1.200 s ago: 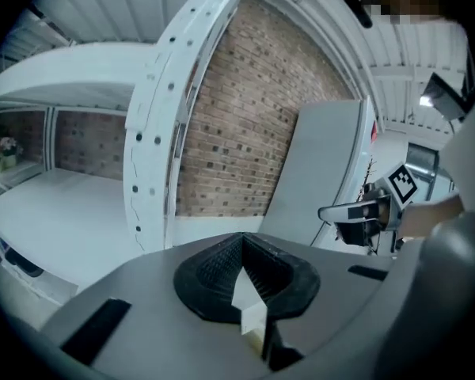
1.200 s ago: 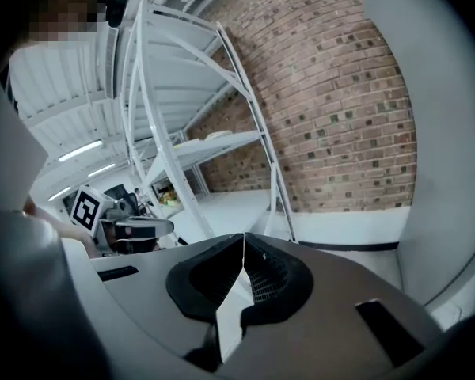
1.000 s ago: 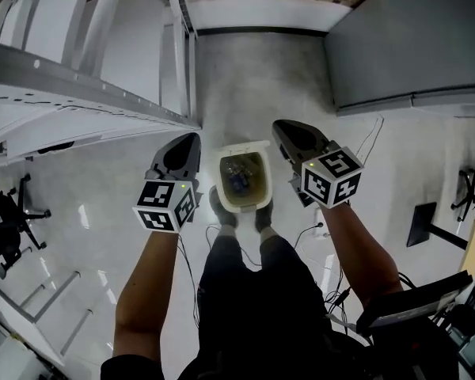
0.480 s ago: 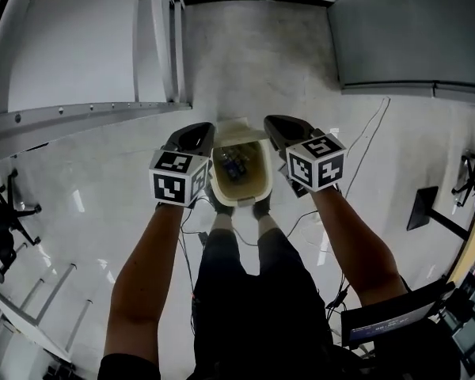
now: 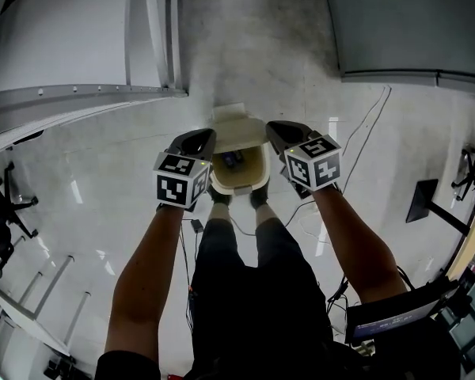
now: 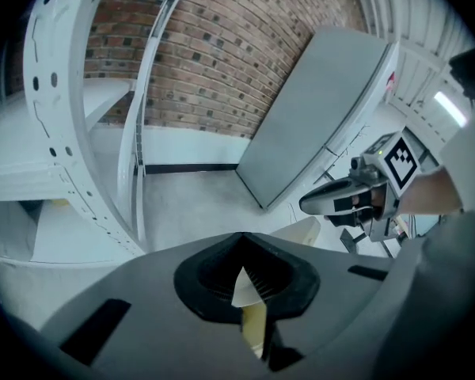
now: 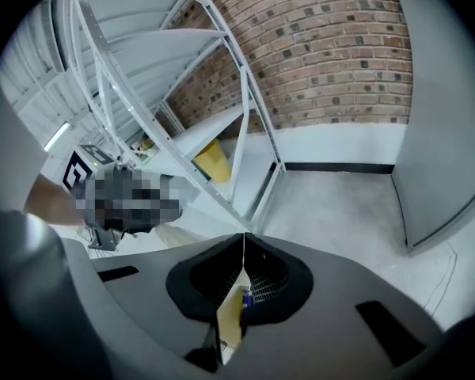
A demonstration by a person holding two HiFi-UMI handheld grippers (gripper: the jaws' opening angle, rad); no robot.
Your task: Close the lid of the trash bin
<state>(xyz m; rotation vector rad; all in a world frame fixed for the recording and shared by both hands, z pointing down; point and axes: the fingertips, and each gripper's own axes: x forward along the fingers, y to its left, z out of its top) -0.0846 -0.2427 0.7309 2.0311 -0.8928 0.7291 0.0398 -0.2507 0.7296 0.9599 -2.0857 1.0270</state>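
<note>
A cream trash bin (image 5: pixel 239 185) stands on the pale floor (image 5: pixel 253 62) at the middle of the head view, just beyond the person's feet. Its lid (image 5: pixel 237 127) is tilted up at the far side, so the bin is open. Something small and dark, partly blue, lies inside, too small to identify.

The left gripper (image 5: pixel 196 138) is just left of the bin and the right gripper (image 5: pixel 279 130) just right of it. Each gripper's fingers are pressed together with nothing gripped (only a thin slit shows, with cream plastic through it).

No brand or readable writing appears; the only printing is black-and-white square markers on the left cube (image 5: pixel 178 187) and right cube (image 5: pixel 313 165).

A white metal rack (image 5: pixel 150 46) stands far left and a grey panel (image 5: pixel 412 22) far right, both cut off by the edges. Thin cables (image 5: pixel 370 141) trail on the floor at right.
</note>
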